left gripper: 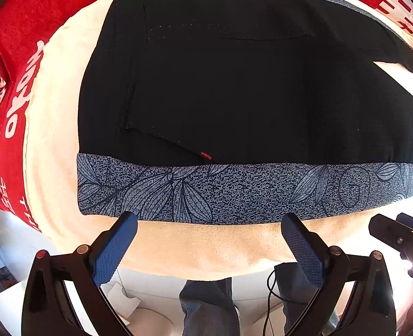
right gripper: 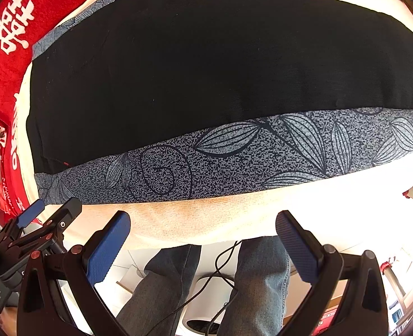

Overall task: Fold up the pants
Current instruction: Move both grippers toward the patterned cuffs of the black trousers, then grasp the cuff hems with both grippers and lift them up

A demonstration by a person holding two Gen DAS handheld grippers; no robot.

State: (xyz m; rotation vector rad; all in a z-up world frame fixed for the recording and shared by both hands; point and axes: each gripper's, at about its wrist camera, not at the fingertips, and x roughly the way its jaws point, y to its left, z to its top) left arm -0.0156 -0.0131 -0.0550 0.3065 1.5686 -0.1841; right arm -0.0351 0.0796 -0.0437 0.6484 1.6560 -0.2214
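Black pants (left gripper: 234,84) lie flat on a cream towel (left gripper: 206,243), with a blue-grey leaf-print side band (left gripper: 234,193) along their near edge. A pocket seam and a small red tag (left gripper: 206,155) show near the band. My left gripper (left gripper: 209,224) is open and empty, its fingertips just short of the band. In the right wrist view the pants (right gripper: 220,64) and the band (right gripper: 248,156) fill the frame. My right gripper (right gripper: 203,221) is open and empty over the towel's near edge (right gripper: 192,218), a little short of the band.
A red cloth with white lettering (left gripper: 13,56) lies under the towel at the left and back. The person's jeans-clad legs (right gripper: 262,280) and a black cable (right gripper: 220,274) are below the table edge. The right gripper shows at right in the left view (left gripper: 402,238); the left gripper at left in the right view (right gripper: 38,224).
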